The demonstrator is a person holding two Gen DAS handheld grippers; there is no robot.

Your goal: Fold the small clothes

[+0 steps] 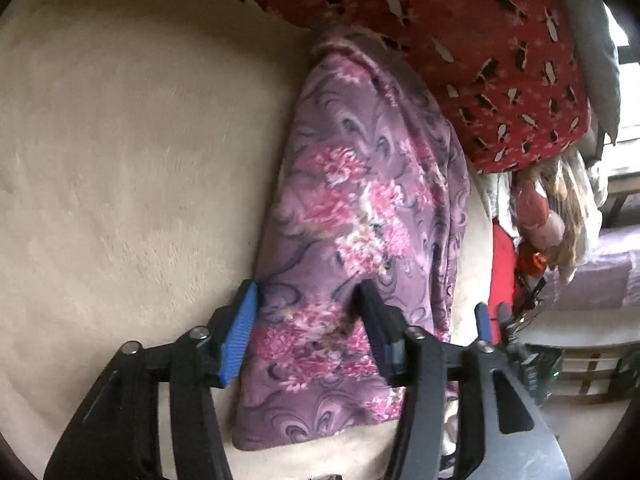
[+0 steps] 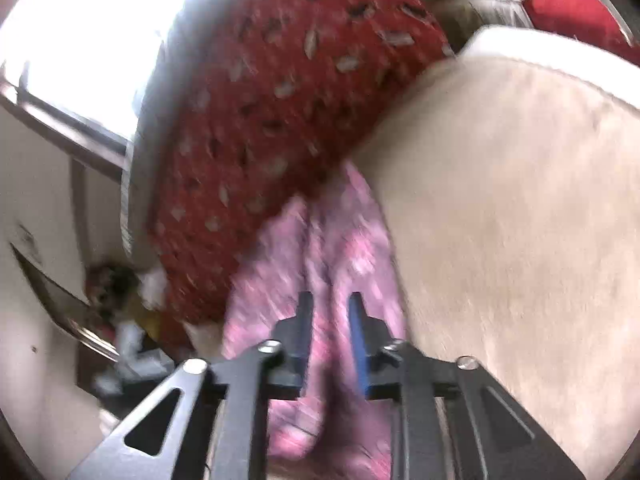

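Currently both the left hand-held gripper (image 1: 306, 296) and right hand-held gripper (image 2: 329, 304) stand parted, unclamped, above the folded purple floral garment (image 1: 360, 208) beside the red cushion (image 1: 492, 60)

Left of left gripper (image 1: 306, 300) jaws: bare cream blanket (image 1: 120, 140), open room. Ahead: folded purple floral cloth (image 1: 360, 200), then red patterned pillow (image 1: 480, 60) barred way. Right: clutter (image 1: 552, 216).

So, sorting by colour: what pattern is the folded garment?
Purple garment with pink flowers; left wrist view.
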